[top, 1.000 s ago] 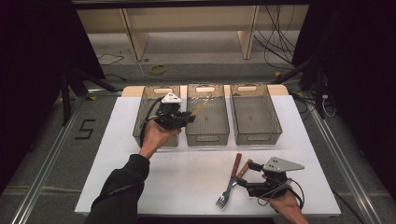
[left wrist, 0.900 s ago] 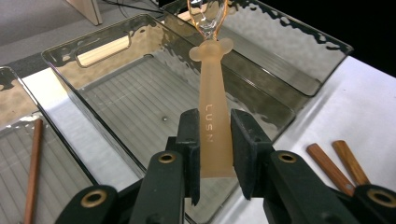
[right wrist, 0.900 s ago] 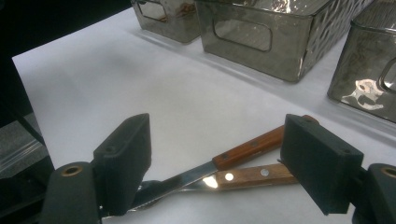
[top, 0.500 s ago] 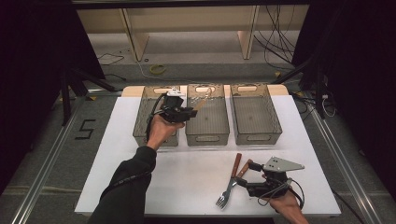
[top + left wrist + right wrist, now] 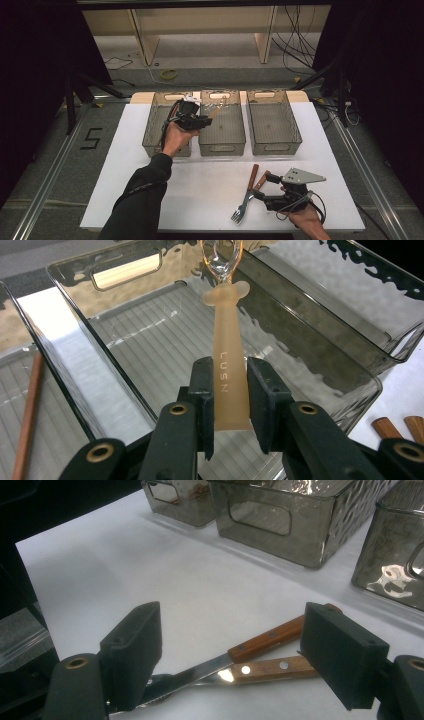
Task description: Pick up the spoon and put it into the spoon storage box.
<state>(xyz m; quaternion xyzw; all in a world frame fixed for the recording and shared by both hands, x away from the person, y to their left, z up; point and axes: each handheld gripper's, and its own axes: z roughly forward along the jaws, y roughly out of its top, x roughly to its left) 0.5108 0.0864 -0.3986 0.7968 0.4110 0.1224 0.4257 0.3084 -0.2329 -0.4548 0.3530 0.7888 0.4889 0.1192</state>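
Nearest, at the right front of the white table (image 5: 150, 200): right gripper (image 5: 265, 189) resting low, jaws spread wide with nothing pinched, straddling the wooden handles of a knife (image 5: 260, 641) and a fork (image 5: 245, 200) lying crossed and touching on the tabletop. Farther back, across the middle of the table: three smoky see-through bins side by side in a row. Left bin (image 5: 155, 125): one long brown stick-like piece (image 5: 27, 410) lying along the floor, seen from the left gripper view; anything else in it cannot be told. Middle bin (image 5: 325, 340): ribbed floor bare where visible, with the left gripper (image 5: 229, 390) held over it, jaws narrow and clamped on the flat end of a pale orange translucent spoon (image 5: 227, 370), lettered handle running away from the jaws toward the far wall of the bin; clear shiny far end partly cut off at the top edge of that view. Spoon off the bin floor, carried above it. Right bin (image 5: 295, 125): nothing visible inside from above.
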